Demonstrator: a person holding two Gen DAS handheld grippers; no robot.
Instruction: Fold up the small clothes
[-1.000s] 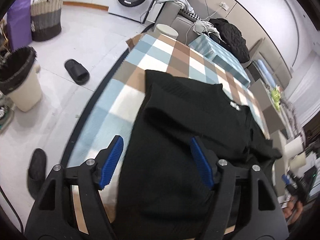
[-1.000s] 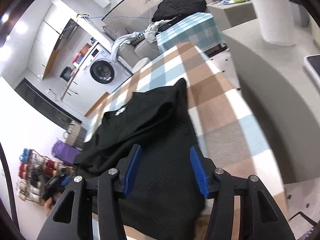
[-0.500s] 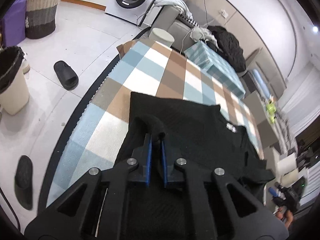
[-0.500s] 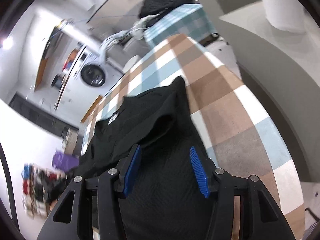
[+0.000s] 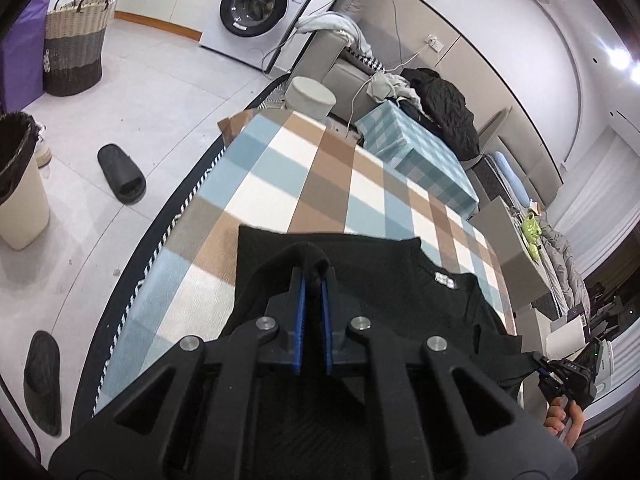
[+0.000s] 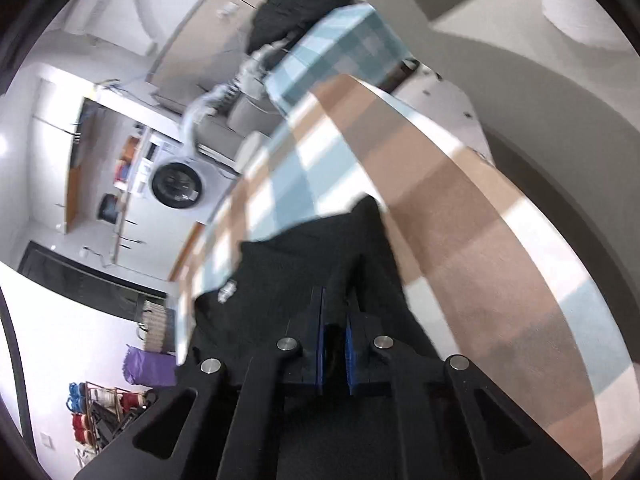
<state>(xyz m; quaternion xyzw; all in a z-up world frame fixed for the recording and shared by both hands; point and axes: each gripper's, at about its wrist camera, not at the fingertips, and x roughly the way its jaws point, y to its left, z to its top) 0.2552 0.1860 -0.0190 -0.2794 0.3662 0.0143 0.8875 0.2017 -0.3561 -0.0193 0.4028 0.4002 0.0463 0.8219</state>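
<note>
Both hand-held grippers, left (image 5: 313, 280) and right (image 6: 334, 312), are clenched on bunched cloth of the black top (image 5: 384, 280) lying toward the table's (image 5: 280, 168) near edge, so folding looks barely begun, with most folds left.

1. Garment (image 5: 384, 280): black throughout.
2. Surface (image 5: 304, 176) cover: checks of blue, brown and white.
3. Tongs' pads (image 5: 301, 320): blue, on black arms.
4. Slipper (image 5: 120, 174): black.

I am seeing 1 black top (image 5: 404, 280) lying on 1 checked blanket (image 5: 304, 176), 2 black slippers (image 5: 122, 174), 1 washing machine (image 5: 256, 4), 1 woven basket (image 5: 76, 44), and 1 bin (image 5: 20, 192).
</note>
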